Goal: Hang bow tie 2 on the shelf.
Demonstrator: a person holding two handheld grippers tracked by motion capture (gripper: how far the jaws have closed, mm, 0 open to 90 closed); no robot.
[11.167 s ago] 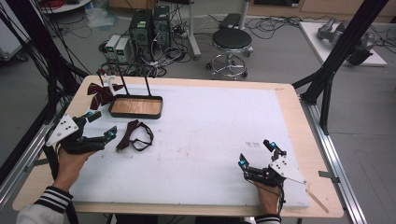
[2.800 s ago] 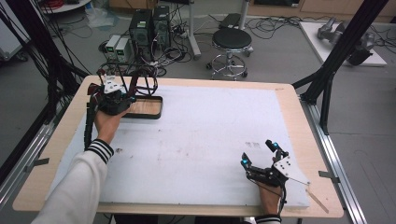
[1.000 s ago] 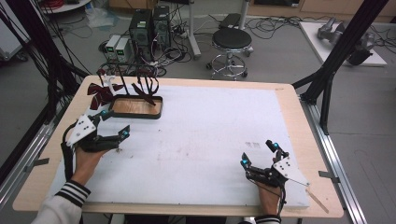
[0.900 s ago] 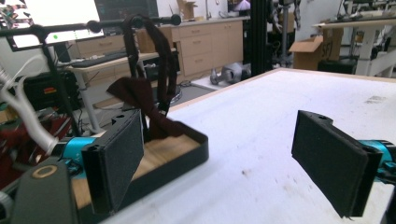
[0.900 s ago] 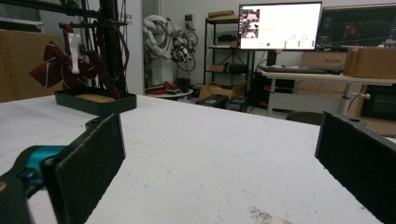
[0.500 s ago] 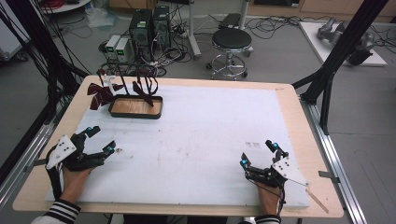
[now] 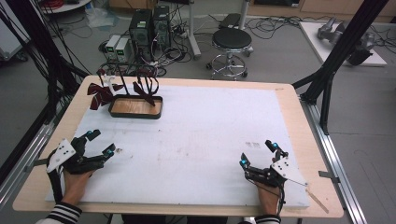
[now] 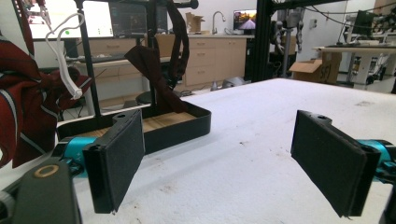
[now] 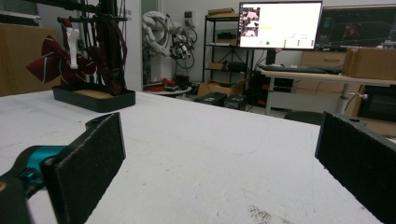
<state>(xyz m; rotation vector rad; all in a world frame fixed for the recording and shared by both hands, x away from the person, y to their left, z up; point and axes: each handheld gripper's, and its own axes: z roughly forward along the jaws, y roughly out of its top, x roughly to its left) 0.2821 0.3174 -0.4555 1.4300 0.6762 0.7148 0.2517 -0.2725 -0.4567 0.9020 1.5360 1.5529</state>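
A black tray [image 7: 135,108] with a wooden floor and an upright rack stands at the table's far left. On the rack hang a dark maroon bow tie [image 7: 145,88] and a red striped bow tie [image 7: 99,94]. My left gripper [image 7: 102,142] rests open near the front left edge, well short of the tray, nothing between its jaws. In the left gripper view the left gripper [image 8: 224,163] faces the tray [image 8: 177,126], the dark bow tie [image 8: 154,74] and the striped bow tie [image 8: 28,107]. My right gripper [image 7: 258,153] lies open and empty at the front right. The right gripper [image 9: 224,158] looks across the mat at the tray [image 9: 93,100].
A white mat [image 7: 201,135] covers most of the wooden table [image 7: 306,140]. Behind the table stand a round stool [image 7: 232,39] and computer cases [image 7: 149,23] on the floor. Black frame legs [image 7: 334,60] rise at the right.
The dark bow tie that lay on the mat now hangs on the rack. My left gripper has let go and drawn back to the front left edge. The right gripper has stayed put.
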